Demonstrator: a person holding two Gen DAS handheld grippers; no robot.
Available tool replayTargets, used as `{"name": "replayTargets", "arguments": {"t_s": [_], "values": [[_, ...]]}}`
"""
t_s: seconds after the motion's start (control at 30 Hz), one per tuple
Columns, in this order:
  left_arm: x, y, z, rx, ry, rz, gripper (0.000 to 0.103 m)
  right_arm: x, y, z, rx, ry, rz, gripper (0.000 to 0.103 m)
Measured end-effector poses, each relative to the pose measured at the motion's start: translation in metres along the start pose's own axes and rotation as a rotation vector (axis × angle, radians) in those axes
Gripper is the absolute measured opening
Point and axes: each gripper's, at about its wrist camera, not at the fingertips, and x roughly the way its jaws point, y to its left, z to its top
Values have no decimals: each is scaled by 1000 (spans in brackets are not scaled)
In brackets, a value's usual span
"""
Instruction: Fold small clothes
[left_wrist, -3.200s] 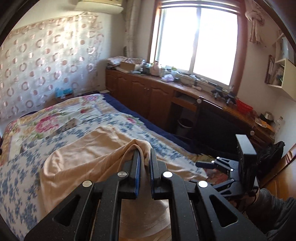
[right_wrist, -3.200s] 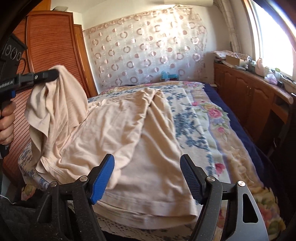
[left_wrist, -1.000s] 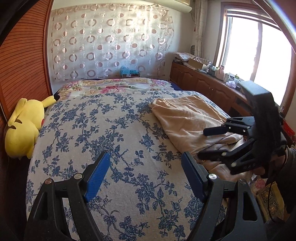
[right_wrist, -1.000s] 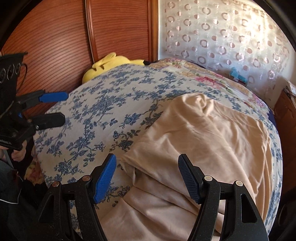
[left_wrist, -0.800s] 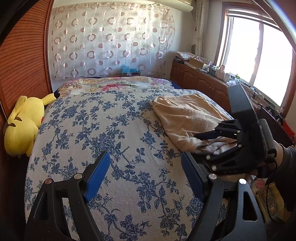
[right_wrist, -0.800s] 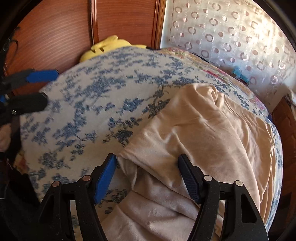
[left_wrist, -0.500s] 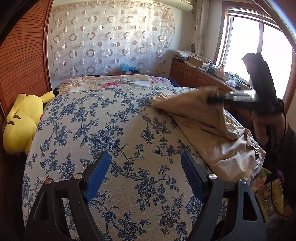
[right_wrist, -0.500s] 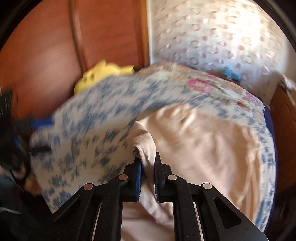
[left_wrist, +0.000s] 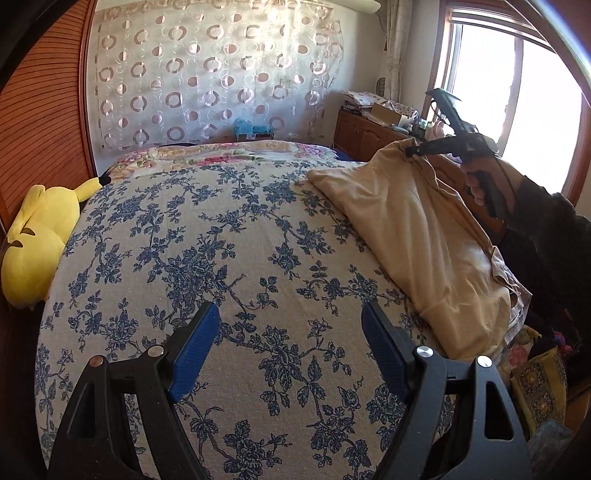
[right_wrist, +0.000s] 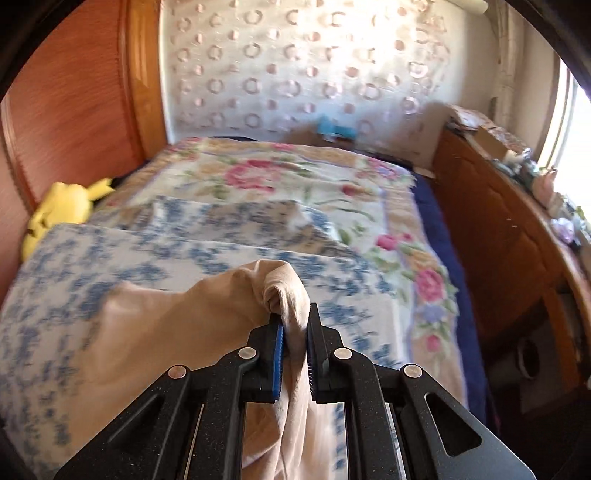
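A beige garment (left_wrist: 413, 229) lies along the right side of the bed, one edge lifted high. My right gripper (right_wrist: 294, 328) is shut on a bunched fold of the beige garment (right_wrist: 284, 295), which hangs down from its jaws. It shows in the left wrist view (left_wrist: 413, 150) raised above the bed's right edge, held by a hand. My left gripper (left_wrist: 286, 334) is open and empty, low over the blue-flowered bedspread (left_wrist: 221, 251) near the foot of the bed, well left of the garment.
A yellow plush toy (left_wrist: 37, 236) lies at the bed's left edge by the wooden wardrobe (left_wrist: 40, 110). A wooden cabinet (right_wrist: 498, 229) with clutter runs along the right under the window. A pink-flowered blanket (right_wrist: 295, 177) covers the bed's far end.
My right gripper closed on the garment's edge and lifted it up and to the right. My left gripper let go of the garment earlier and now stays open over the bedspread.
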Motion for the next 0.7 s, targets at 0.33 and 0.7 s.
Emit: {"name": "replayTargets", "arguments": {"t_s": [0.33, 0.7], "values": [[7, -21, -4, 36, 19, -42, 80, -33, 19, -31, -41, 1, -36, 41], [23, -71, -12, 115, 69, -126, 80, -129, 84, -182, -97, -18, 198, 42]]}}
